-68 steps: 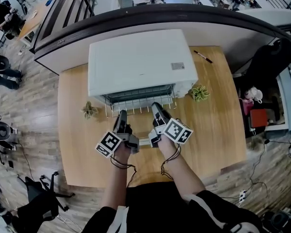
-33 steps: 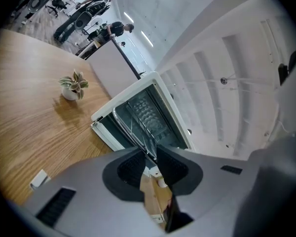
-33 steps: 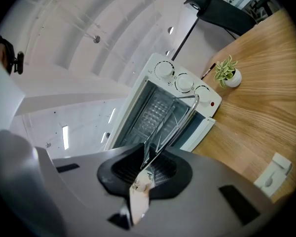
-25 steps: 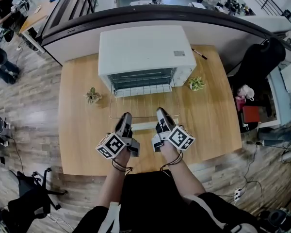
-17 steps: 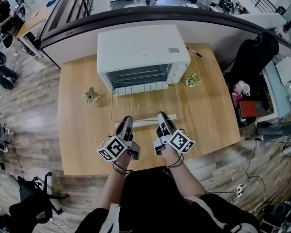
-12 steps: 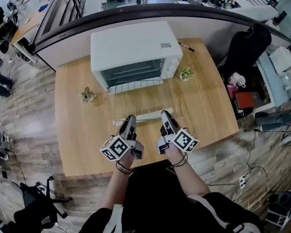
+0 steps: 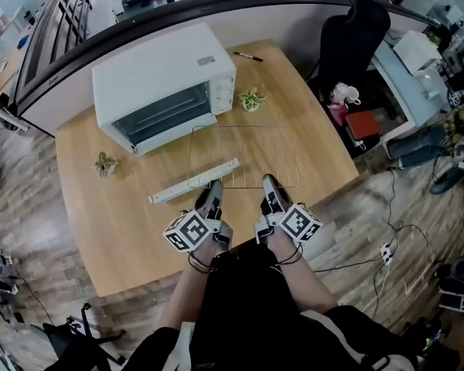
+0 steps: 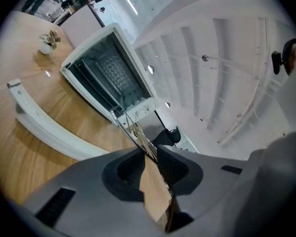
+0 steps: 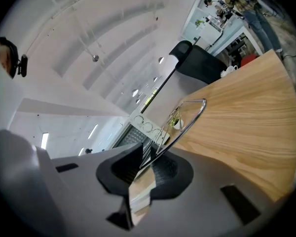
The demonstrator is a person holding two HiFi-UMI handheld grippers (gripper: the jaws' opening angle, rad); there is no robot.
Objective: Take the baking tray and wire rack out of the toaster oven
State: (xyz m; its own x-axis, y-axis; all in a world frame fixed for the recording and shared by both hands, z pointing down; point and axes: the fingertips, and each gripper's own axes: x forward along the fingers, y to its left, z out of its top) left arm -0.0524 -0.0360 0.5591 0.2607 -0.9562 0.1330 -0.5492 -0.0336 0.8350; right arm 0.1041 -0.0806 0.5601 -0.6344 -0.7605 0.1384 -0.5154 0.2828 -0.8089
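Wire rack (image 7: 243, 154) is pinched at its near edge by left gripper (image 7: 213, 187) and right gripper (image 7: 269, 181), spread flat straight ahead.

Wire rack (image 7: 243, 156): thin silver wire rectangle, fully out of the oven — it lies about level over the counter (image 7: 325, 157), right of the open door. Its near edge is pinched by the left claw (image 7: 213, 195) and the right claw (image 7: 269, 186).
Toaster oven (image 7: 158, 72): white box, askew at the counter's back — door folded down, white handle bar (image 7: 193, 181) nearest the person, cavity dark.
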